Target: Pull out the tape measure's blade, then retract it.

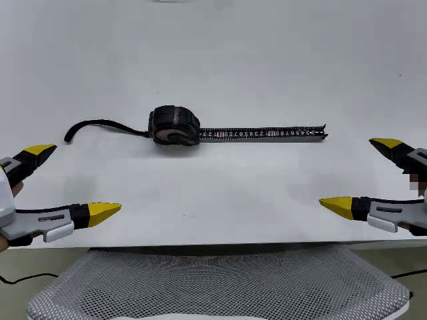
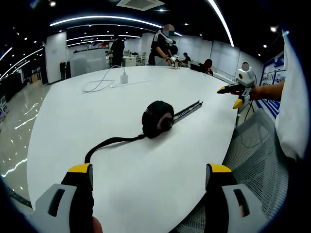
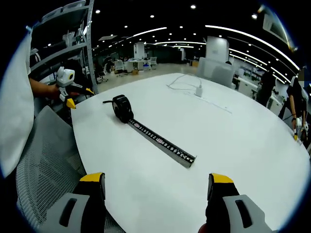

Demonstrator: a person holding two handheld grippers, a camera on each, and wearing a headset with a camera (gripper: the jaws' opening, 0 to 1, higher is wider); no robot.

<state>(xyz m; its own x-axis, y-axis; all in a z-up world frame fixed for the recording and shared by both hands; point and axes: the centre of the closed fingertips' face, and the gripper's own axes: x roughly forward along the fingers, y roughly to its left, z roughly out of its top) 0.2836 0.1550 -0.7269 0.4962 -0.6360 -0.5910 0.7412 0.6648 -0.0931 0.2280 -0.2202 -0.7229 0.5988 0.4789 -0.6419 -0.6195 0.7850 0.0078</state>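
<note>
While the black rounded tape measure [image 1: 173,125] lies midway across the white desk [image 1: 213,200], its dark numbered blade [image 1: 263,133] already drawn out, retraction looks to be what remains, and the left gripper [image 1: 83,179] and right gripper [image 1: 348,172] sit well apart from it, jaws spread, empty.

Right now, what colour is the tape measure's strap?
Black; the strap shows best in the head view.

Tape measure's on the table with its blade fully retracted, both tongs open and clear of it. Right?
No: the blade is pulled out, lying flat on the table and extending from the tape measure, as the head view shows. The left tongs and right tongs are indeed open and clear of it.
</note>
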